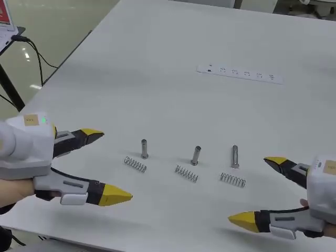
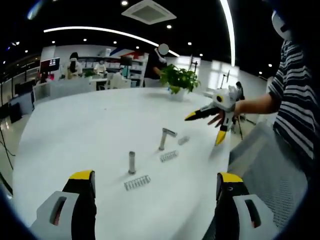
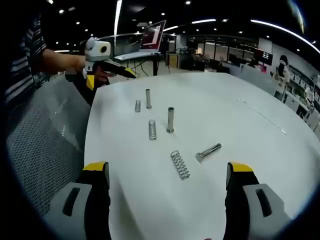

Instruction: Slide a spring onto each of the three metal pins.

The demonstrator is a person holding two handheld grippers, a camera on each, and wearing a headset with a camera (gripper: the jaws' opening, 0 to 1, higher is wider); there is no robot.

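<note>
Three smooth cylindrical metal pins [image 1: 196, 155] sit in a row on the white table [image 1: 157, 63], nearer the person than the power strip [image 1: 239, 73]. Three coiled wire springs [image 1: 186, 174] lie one by each pin, farther from the power strip. The yellow-tipped left gripper [image 1: 113, 166] and right gripper [image 1: 251, 189] flank the row, jaws spread wide and holding nothing. Their stickers [image 1: 31, 119] are unreadable.

Left gripper [image 1: 113, 166] sits at 8 o'clock in the head view, jaws spread wide, yellow tips aimed toward 3 o'clock, with the left hand [image 1: 11, 191] wrapped round its body. Right gripper [image 1: 248, 189] sits at 4 o'clock, jaws equally wide, tips aimed toward 9 o'clock. In the left gripper view, a bare forearm [image 2: 255, 104] and striped sleeve [image 2: 295, 100] reach in from 3 o'clock.
</note>
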